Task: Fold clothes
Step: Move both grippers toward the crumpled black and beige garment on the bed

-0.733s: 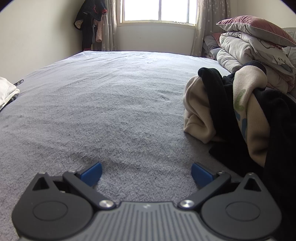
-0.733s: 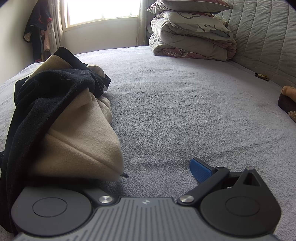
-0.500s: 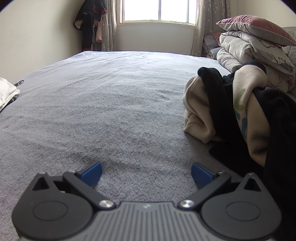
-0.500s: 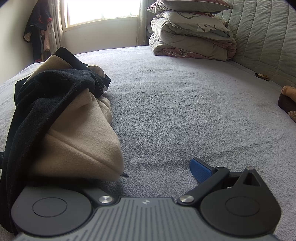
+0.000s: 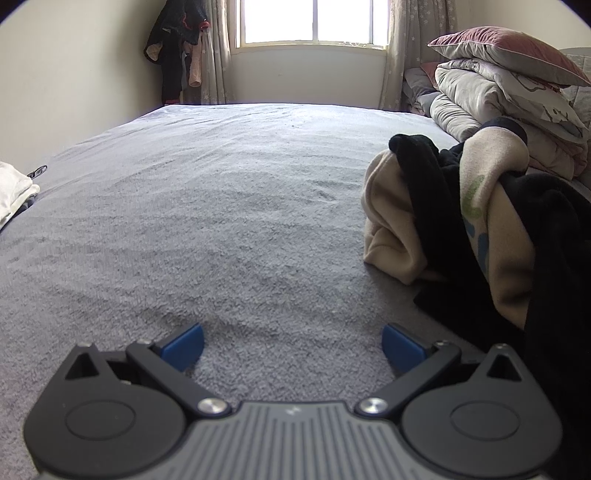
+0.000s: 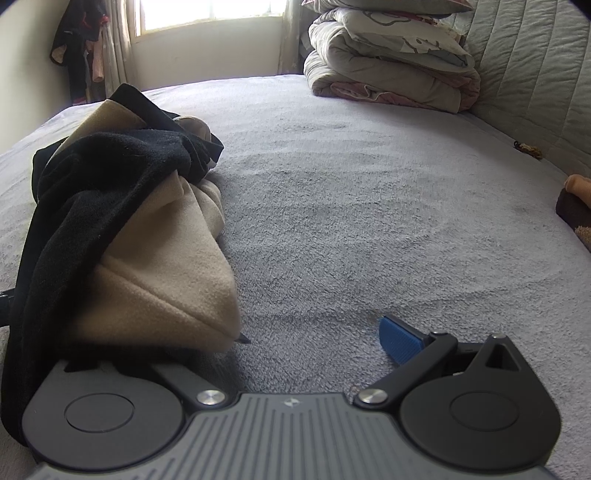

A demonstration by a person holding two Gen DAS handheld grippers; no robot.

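Left gripper (image 5: 291,345) gapes beside crumpled clothes (image 5: 461,229) (beige tangled with black).

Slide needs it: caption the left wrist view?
Open left gripper rests on grey bedspread, beside crumpled beige-and-black clothes pile.

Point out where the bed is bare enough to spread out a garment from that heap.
Bare grey bedspread runs from the open left gripper to the window, between the white folded cloth and the beige-and-black clothes heap. Another bare patch lies between the heap and the stacked quilts. The right gripper is crowded against the heap.
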